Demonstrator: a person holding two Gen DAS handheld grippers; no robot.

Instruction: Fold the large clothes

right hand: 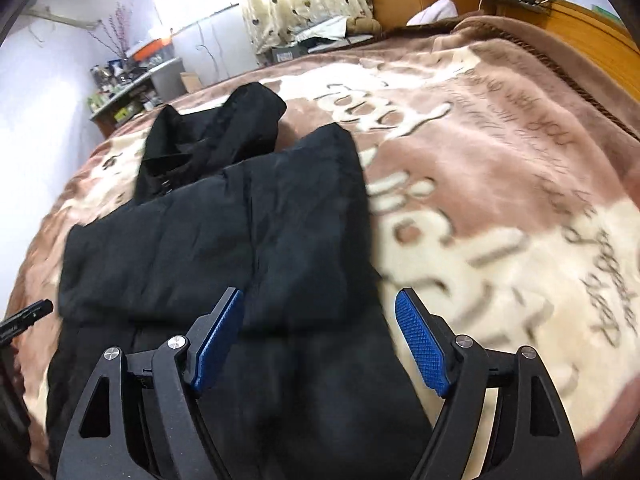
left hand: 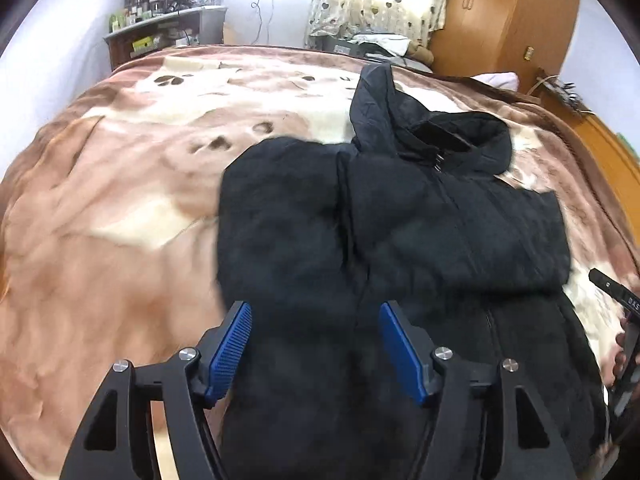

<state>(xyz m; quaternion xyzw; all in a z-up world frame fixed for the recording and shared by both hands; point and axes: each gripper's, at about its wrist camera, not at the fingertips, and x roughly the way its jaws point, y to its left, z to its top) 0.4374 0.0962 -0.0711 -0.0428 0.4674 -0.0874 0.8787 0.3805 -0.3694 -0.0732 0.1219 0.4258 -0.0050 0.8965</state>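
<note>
A black hooded jacket (left hand: 440, 232) lies flat on the bed, hood pointing away, both sleeves folded in over the zipped front. It also shows in the right wrist view (right hand: 224, 240). My left gripper (left hand: 316, 320) is open and empty, hovering over the jacket's left lower half. My right gripper (right hand: 320, 312) is open and empty, hovering over the jacket's right lower edge. The right gripper's tip shows at the right edge of the left wrist view (left hand: 616, 292). The left gripper's tip shows at the left edge of the right wrist view (right hand: 28, 314).
A brown and cream blanket (left hand: 120, 220) with printed lettering (right hand: 500, 200) covers the bed. A cluttered shelf (left hand: 168, 28) stands beyond the far left corner. A wooden wardrobe (left hand: 500, 12) and curtain (left hand: 380, 0) stand behind the bed. A wooden headboard (right hand: 592, 36) runs along the right.
</note>
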